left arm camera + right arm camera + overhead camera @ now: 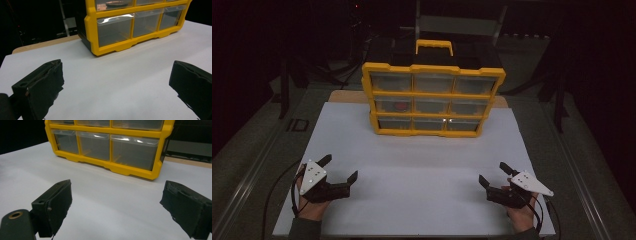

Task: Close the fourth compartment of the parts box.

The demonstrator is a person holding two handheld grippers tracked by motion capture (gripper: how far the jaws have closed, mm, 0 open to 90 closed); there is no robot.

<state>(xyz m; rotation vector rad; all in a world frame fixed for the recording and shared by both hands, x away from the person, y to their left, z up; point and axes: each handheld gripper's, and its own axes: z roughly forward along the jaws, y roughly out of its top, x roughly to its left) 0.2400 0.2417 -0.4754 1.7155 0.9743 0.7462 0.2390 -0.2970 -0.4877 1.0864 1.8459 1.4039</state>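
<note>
White board (412,170) covers the table (262,150). Yellow drawer cabinet (432,97) stands upright at the board's far edge, centred. Wooden panel (347,96) pokes out from under the board behind the cabinet.

Yellow-framed organizer (432,70) w/ clear drawers (432,83), white board (412,170), black tongs: left (341,168), right (494,173).

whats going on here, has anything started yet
A person sits at a table with a two-jaw gripper in each hand. The left gripper and the right gripper both rest on the white board near its front edge, jaws open and holding nothing. Farther back stands a yellow drawer organizer with clear drawers, all closed; one middle-row drawer holds something reddish. Neither gripper touches it, so the work looks not yet begun.
</note>
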